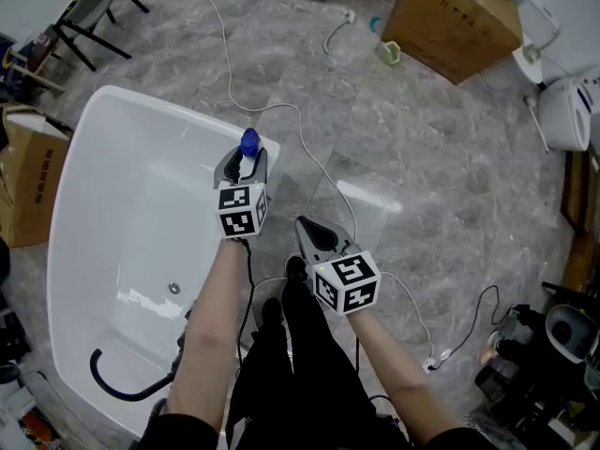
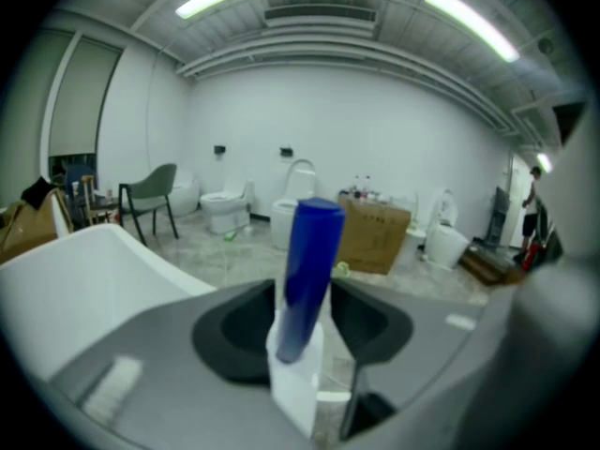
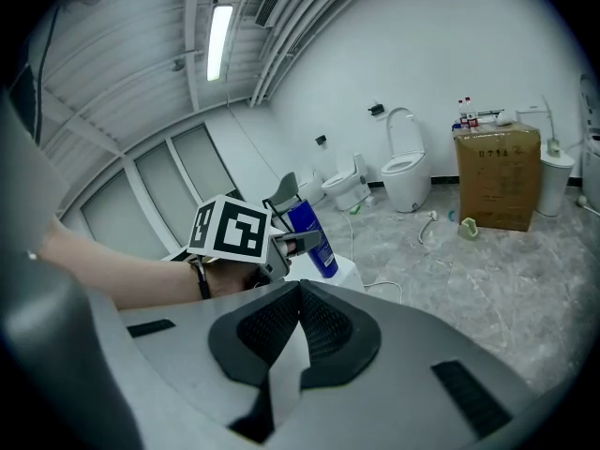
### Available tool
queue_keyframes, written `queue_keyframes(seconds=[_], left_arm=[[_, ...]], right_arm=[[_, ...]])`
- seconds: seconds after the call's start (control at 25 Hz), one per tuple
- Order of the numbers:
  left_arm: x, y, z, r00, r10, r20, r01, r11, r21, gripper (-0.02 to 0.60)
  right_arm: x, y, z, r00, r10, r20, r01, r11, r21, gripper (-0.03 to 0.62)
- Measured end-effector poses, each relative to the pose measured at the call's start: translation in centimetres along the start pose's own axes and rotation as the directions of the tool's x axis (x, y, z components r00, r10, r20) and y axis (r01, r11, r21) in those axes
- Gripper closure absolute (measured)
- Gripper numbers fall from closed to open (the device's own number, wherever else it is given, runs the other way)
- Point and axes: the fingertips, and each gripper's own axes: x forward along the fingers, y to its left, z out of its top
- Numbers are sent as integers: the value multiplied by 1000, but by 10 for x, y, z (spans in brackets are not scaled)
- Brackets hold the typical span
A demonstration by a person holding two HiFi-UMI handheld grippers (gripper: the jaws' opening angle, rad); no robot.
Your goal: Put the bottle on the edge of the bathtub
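Observation:
A blue bottle [image 1: 248,143] stands tilted on the corner of the white bathtub's rim [image 1: 103,101]. My left gripper [image 1: 242,165] is around it, one jaw on each side. In the left gripper view the bottle [image 2: 307,279] rises between the dark pads [image 2: 234,331] with a thin gap on each side, so that gripper [image 2: 305,298] is open. The right gripper view shows the bottle [image 3: 314,242] over the tub's corner, beside the left gripper's marker cube [image 3: 230,231]. My right gripper [image 1: 309,231] hangs over the floor next to the tub, its jaws [image 3: 300,293] shut with nothing in them.
A white cable [image 1: 309,157] runs across the grey marble floor past the tub's corner. A black hose [image 1: 122,387] lies in the tub's near end, near the drain [image 1: 173,289]. Cardboard boxes stand at far right [image 1: 455,22] and left [image 1: 28,186]. A white toilet [image 1: 572,111] is at right.

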Motion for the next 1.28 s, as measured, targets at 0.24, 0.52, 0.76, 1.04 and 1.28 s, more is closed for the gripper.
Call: queue_keyframes(seconds=[0.24,0.52,0.76,1.04,1.28], left_arm=[[-23,3,-21,999,2,-41,-2,1000,-14,393],[-62,4,-36,997,14,-74,-16,999,-37,448],[-102,5,-49,995,25,-102,-28,999,-32,496],[-154,2,-50,996,1,-95,-6,999,-49,514],[-189,4,-50,997,4,-82,-7,999,-32,531]], right_arm=[[-7,5,-3,1000,-8,7,8,1000,-9,591],[-18,20,-4,999,-24,25,24,1000,-18,591],[-32,33,-6,998,-38,49,40,998,-44,591],[-50,53,-5,996,-54,76,58,997,-57,591],[-61,74,-8,994,-49,96,57,996,-75,591]])
